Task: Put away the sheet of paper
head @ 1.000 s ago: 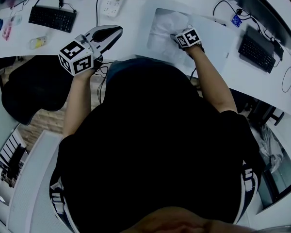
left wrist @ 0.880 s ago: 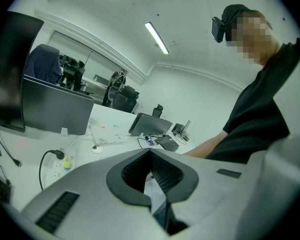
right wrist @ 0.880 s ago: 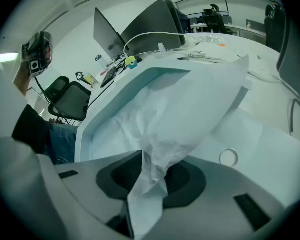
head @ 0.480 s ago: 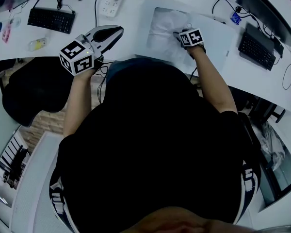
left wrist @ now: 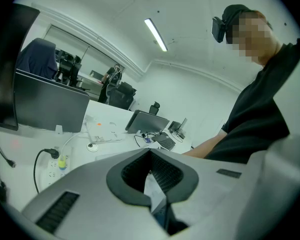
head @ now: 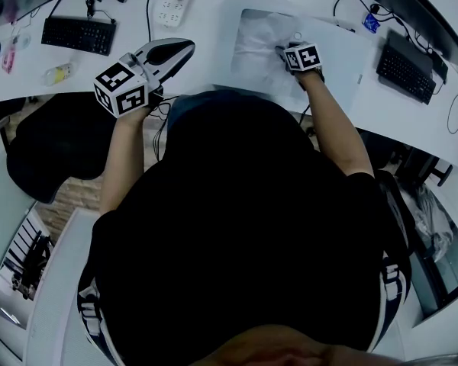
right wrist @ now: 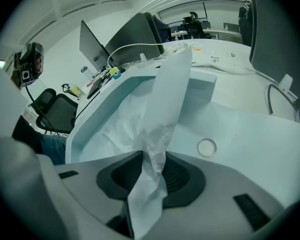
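Note:
A crumpled white sheet of paper [right wrist: 165,99] stands up from between the jaws of my right gripper [right wrist: 152,166], which is shut on its lower end. The paper's far part lies in a shallow white tray [right wrist: 90,119] on the desk. In the head view the right gripper [head: 281,49] reaches over that tray [head: 240,21], with the paper [head: 261,40] pale inside it. My left gripper [head: 185,48] hovers at the desk's near edge, left of the tray, shut and holding nothing. In the left gripper view its jaws [left wrist: 152,184] meet at the tips.
Black keyboards lie at the far left [head: 80,33] and far right [head: 408,63] of the white desk. A power strip [head: 172,2] sits behind the left gripper. A black chair [head: 53,147] stands below left. A round grommet [right wrist: 206,146] sits beside the tray.
The right gripper has edged slightly farther over the tray, with the paper still in it. The left gripper has stayed in place.

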{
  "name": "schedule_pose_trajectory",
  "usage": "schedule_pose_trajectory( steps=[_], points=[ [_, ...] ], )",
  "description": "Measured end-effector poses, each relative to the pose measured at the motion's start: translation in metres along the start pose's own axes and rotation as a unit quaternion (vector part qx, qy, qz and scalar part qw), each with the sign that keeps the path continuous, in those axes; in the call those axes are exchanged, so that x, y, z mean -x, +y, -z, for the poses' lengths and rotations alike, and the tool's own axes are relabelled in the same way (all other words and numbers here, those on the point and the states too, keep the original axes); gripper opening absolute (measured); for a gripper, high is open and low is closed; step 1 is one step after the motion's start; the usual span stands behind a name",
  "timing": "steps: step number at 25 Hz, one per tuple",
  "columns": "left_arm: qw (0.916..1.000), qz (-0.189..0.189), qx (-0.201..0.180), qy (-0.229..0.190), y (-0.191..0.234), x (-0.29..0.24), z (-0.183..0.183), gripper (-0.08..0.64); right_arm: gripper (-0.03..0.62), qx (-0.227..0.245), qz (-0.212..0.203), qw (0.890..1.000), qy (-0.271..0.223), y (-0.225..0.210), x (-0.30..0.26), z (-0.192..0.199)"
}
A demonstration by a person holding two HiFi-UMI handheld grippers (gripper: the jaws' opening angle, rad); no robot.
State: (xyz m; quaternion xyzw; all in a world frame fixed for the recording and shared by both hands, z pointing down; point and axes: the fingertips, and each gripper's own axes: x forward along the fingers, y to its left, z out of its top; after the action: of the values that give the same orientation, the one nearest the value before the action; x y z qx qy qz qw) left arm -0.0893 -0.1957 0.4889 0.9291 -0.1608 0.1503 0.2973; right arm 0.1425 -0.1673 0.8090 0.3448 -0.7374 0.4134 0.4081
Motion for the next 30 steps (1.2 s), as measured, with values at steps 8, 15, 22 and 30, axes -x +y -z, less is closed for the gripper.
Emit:
schedule_pose_trajectory(
  steps=[8, 15, 22, 30],
  points=[
    [0.9999, 0.015, -0.003, 0.007, 0.000, -0.003, 0.000, 0.020, 0.127, -0.017, 0.020, 0.999, -0.032, -0.008, 0.013, -0.005],
    [0.9998, 0.020, -0.006, 0.007, -0.001, 0.001, 0.002, 0.020, 0.127, -0.026, 0.012, 0.999, -0.029, 0.000, 0.013, 0.002],
    [0.9997, 0.023, -0.009, 0.005, -0.003, 0.005, 0.004, 0.020, 0.140, -0.035, 0.014, 0.999, -0.031, 0.003, 0.015, 0.008],
    [0.9995, 0.030, -0.011, 0.006, -0.007, 0.006, 0.006, 0.020, 0.156, -0.057, 0.000, 0.998, -0.020, 0.010, 0.013, 0.028]
  ],
)
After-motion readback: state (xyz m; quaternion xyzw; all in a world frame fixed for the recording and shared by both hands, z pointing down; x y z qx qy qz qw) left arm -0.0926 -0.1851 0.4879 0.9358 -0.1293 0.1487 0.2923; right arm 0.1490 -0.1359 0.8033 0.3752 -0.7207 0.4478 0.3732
